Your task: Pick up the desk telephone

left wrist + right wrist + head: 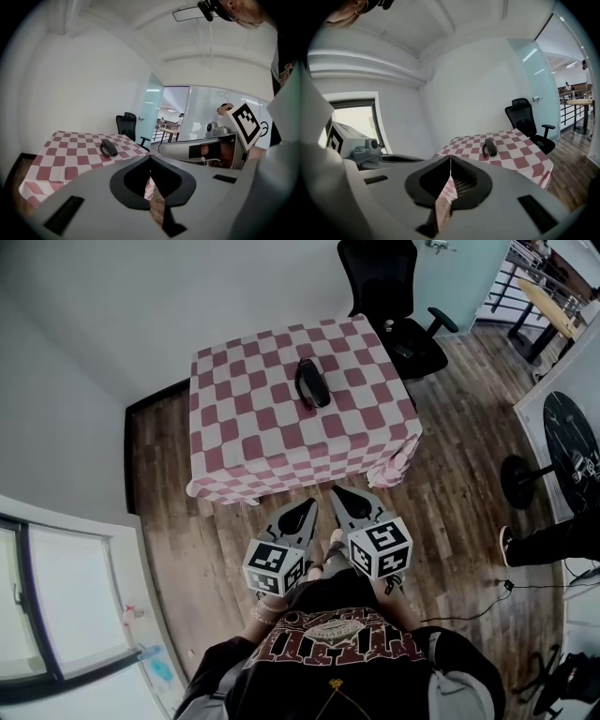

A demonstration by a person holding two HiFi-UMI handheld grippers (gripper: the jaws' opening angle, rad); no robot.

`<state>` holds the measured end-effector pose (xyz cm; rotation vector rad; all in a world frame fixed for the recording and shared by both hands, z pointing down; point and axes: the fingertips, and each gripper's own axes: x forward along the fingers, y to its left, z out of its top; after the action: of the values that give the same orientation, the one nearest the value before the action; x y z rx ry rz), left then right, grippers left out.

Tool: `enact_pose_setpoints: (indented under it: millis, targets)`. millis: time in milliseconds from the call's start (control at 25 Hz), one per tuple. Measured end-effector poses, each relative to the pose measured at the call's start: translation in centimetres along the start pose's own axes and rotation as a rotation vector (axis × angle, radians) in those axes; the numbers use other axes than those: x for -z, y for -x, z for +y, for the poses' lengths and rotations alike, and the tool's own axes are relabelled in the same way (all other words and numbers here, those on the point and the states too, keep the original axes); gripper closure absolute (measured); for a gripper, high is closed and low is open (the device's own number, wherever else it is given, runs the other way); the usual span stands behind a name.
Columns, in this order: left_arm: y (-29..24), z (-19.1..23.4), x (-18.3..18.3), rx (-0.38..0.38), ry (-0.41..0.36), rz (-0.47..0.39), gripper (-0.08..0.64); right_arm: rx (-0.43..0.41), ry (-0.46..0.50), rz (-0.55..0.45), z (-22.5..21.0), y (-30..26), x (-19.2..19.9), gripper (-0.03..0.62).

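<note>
Telephone (312,383) on the checked table (234,442), well apart from both grippers.
The black telephone lies near the middle of the pink-and-white cloth, lengthwise toward the person. The left gripper (307,510) and right gripper (342,495) are held side by side over the wood floor (459,474), just short of the table's near edge, both pointing toward it. In each gripper view the jaws are closed tip to tip, gripping nothing, with the telephone in sight beyond them. A black chair (389,296) stands at the table's far corner.
</note>
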<state>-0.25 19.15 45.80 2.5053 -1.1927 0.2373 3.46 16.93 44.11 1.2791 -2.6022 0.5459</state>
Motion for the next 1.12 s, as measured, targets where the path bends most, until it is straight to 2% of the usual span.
enact_pose_setpoints:
  millis: [560,960,1120]
  targets:
    - [-7.4,1.7,-4.6,-0.027,-0.026,-0.005,0.560,-0.045,0.014,-0.009,-6.3,-3.8,-4.4,0.571]
    - [-9.7,2.0,-4.9,-0.096,-0.004,-0.013,0.560,-0.112,0.035,0.012,-8.7,-4.9,-5.0,0.571]
    - [-10.3,2.0,-5.2,-0.114,-0.049,0.004,0.560,-0.118,0.034,0.019,-9.3,-5.0,-5.0,0.571]
